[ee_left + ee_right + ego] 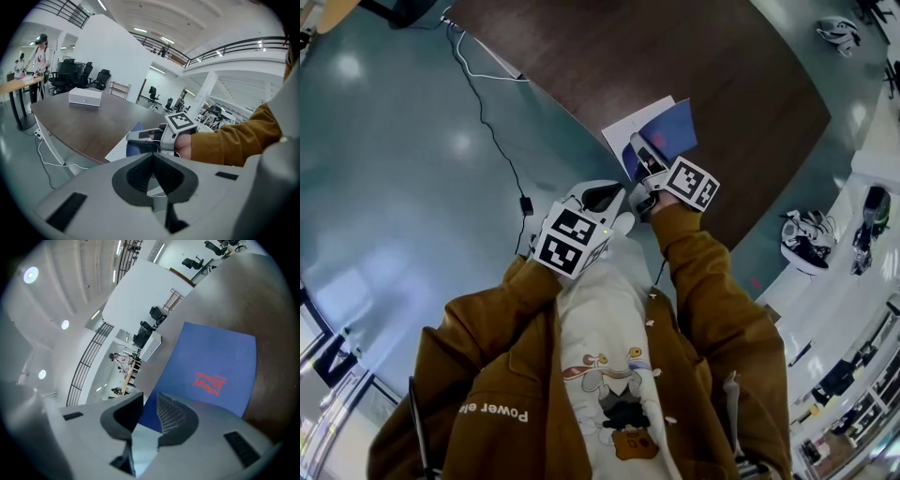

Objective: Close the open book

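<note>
Brown table (pixel 628 56) bears half-open book (pixel 673 129), blue, red-lettered.

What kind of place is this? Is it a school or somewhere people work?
It looks like a big open office or work hall, though I can't be sure. There is a long brown table, black office chairs stand around, and an upstairs walkway with railings runs overhead.
</note>
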The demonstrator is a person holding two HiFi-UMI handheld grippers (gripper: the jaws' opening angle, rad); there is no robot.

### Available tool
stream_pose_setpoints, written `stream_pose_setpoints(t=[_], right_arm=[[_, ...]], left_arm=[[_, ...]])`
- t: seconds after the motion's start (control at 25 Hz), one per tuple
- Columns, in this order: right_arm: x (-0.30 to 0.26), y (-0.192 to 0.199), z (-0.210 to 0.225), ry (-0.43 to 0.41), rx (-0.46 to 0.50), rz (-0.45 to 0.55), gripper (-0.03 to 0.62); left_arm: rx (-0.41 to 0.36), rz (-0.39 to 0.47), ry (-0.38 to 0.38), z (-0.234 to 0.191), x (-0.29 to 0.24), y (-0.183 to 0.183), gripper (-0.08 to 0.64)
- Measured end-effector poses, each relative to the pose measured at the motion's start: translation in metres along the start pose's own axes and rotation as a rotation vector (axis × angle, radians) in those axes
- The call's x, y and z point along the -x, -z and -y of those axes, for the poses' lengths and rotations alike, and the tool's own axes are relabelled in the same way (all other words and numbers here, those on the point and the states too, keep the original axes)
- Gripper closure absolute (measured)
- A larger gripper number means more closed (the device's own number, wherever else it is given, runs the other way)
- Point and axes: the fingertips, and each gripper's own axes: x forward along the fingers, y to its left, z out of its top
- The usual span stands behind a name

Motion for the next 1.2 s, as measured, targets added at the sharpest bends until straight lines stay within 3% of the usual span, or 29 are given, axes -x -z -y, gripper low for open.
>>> stream_pose_setpoints(t=[0.44,0.68,0.92,1.08,1.2], right_arm=[[-0.03,-0.001,0.023,0.002,-0.042,-0.02,0.497],[-0.031,-0.003,0.011,-0.032,-0.035,-0.019,0.497],[-0.017,-0.011,-0.038,-0.094,0.079,0.0,0.512],[0.009,-0.017,-0.067,-0.119,0.135,0.072,0.552],[0.035,-0.023,-0.083,-0.109,0.235,0.115,0.58]], left_arm=[[0.026,0.007,-0.033,-0.009,0.008,-0.001,0.554],[0.036,0.015,-0.043,-0.011,0.009,0.004,0.554],[0.026,0.024,-0.032,-0.016,0.013,-0.001,0.554],[0.019,0.049,-0.038,-0.014,0.02,-0.002,0.554],[0.019,0.053,-0.034,-0.005,0.022,-0.006,0.554]])
